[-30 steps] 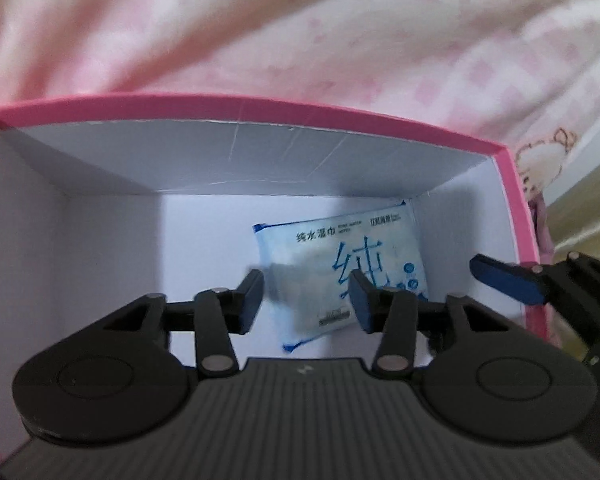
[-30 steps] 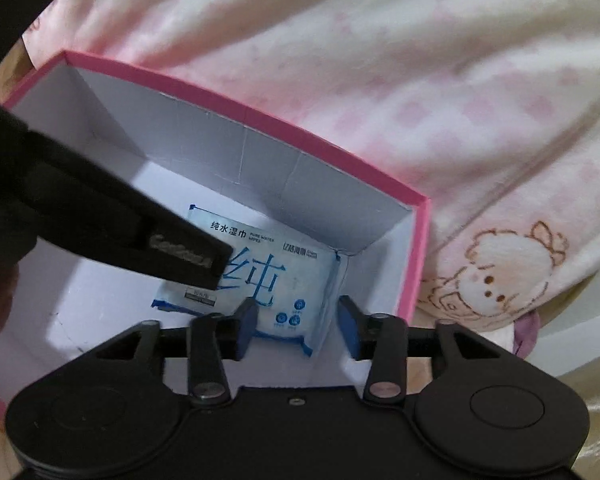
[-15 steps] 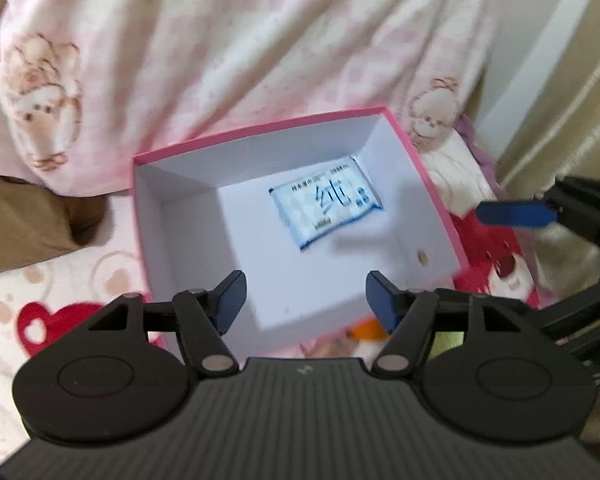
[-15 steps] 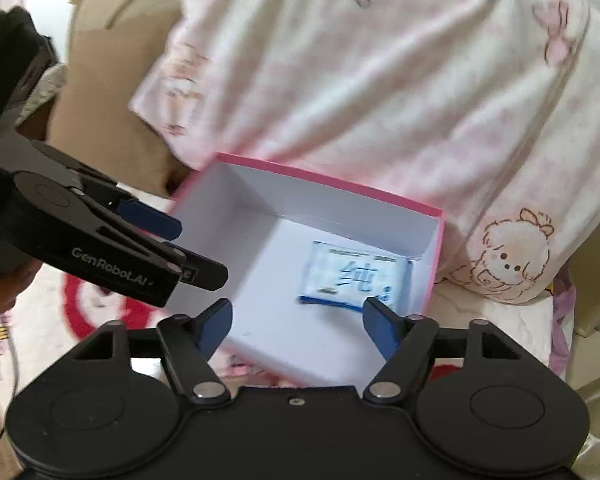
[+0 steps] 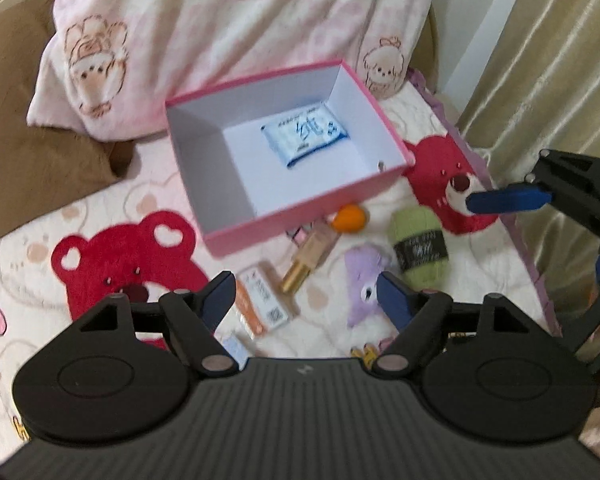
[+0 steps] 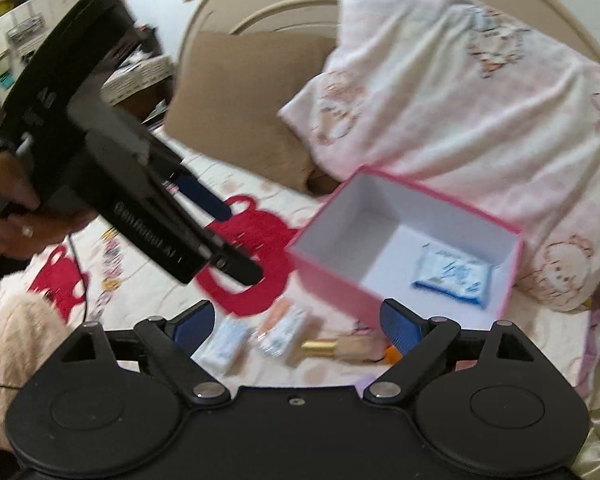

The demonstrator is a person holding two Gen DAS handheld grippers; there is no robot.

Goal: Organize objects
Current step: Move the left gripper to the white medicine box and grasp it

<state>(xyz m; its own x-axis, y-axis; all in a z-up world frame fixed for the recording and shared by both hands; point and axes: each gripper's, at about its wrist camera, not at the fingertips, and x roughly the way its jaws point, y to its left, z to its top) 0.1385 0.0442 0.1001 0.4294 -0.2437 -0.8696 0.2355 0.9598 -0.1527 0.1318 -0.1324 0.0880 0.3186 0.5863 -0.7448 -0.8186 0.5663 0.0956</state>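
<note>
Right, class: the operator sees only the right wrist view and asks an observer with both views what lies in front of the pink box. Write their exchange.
Operator: Past the gold-capped bottle by the pink box, the right gripper blocks my view. Anything there?
Observer: Yes. A green yarn skein with a black label lies on the blanket, right of the bottle.
Operator: Anything else?
Observer: A purple plush toy lies just left of the skein, nearer the open left gripper.
</note>
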